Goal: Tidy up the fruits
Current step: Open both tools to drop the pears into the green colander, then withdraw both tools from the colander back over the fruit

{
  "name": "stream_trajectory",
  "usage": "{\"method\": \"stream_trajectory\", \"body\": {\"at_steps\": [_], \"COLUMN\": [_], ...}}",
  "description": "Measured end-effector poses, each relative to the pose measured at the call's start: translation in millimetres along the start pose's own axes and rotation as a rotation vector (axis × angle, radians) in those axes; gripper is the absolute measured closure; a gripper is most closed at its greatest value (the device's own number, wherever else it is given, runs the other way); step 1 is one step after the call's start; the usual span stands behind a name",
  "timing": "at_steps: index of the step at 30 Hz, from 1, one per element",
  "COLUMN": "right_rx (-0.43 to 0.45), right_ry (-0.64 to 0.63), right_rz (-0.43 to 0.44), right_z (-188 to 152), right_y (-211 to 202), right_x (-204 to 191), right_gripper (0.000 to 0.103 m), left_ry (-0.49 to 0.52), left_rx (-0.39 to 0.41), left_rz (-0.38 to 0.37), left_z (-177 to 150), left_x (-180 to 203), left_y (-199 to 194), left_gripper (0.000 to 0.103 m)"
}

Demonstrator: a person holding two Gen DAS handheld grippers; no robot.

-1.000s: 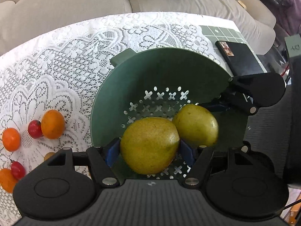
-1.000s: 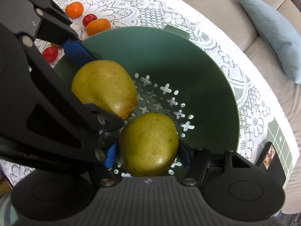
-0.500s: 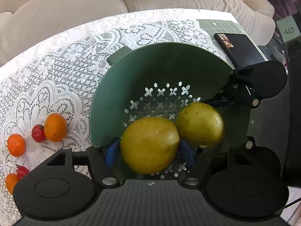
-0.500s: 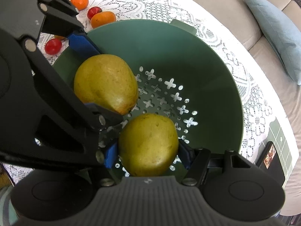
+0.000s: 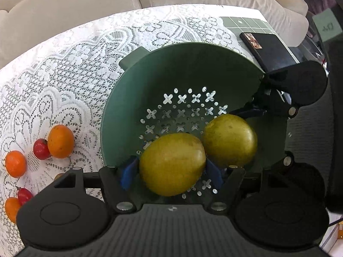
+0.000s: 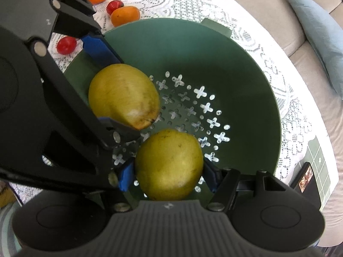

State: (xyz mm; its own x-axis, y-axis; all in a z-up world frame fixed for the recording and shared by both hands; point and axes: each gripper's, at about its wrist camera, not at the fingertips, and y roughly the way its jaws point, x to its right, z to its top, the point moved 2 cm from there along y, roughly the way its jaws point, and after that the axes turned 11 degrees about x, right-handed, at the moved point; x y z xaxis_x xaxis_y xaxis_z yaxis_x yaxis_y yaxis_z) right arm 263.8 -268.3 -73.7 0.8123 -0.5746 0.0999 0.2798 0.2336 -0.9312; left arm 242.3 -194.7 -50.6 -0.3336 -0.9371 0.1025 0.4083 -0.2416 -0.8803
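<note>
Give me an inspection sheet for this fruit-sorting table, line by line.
Surface: white lace tablecloth, green colander on it.
Job's things: left fruit and right fruit, yellow-green, in the colander; orange fruits and red fruits beside it.
Clutter: black device on checked mat.
Grippers: left gripper fingers just opening around left fruit; right gripper shut on right fruit.
Cables: nothing seen.
Surroundings: beige sofa, blue cushion.

Big soft beige sofa (image 5: 64, 6) just behind a table dressed in a white lace tablecloth (image 5: 64, 75). Pale blue cushion (image 6: 317, 32) on the sofa. Green mat with white squares (image 5: 246, 24) by the cloth's edge. Bright daylight everywhere.
</note>
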Motion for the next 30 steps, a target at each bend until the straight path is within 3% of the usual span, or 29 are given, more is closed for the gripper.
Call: {"method": "stream_trajectory", "body": {"at_steps": [3,11,14,17,20,30], "right_rx": [0.003,0.015,0.051,0.095,0.14,0.303], "right_ry": [0.006,0.0,-0.005,-0.011,-0.003,0.067], "right_rz": [0.002,-0.04,-0.088,-0.178,-0.231,-0.256], "right_z": [3,3,6,9,12,24], "right_y": [-9,-19,-30,-47,-60,-80], "right_x": [6,1,-3,-11,-19,-64], "right_gripper": [0.031,0.028,0.027,0.018,0.018,0.018], "left_ry": [-0.014,-0.048,-0.065,-0.08,-0.074,-0.094], "left_rx": [0.009,0.045,0.089,0.156,0.214,0.36], "left_rz": [-0.021,-0.047,-0.07,-0.095,-0.105,-0.04], "left_z": [3,0,-6,-13,-21,-60], "left_x": [0,-4,-9,-16,-21,-55], "left_y": [-5,-25,-39,-59,-75,-118], "left_gripper": [0.021,0.017,0.017,0.017,0.017,0.017]}}
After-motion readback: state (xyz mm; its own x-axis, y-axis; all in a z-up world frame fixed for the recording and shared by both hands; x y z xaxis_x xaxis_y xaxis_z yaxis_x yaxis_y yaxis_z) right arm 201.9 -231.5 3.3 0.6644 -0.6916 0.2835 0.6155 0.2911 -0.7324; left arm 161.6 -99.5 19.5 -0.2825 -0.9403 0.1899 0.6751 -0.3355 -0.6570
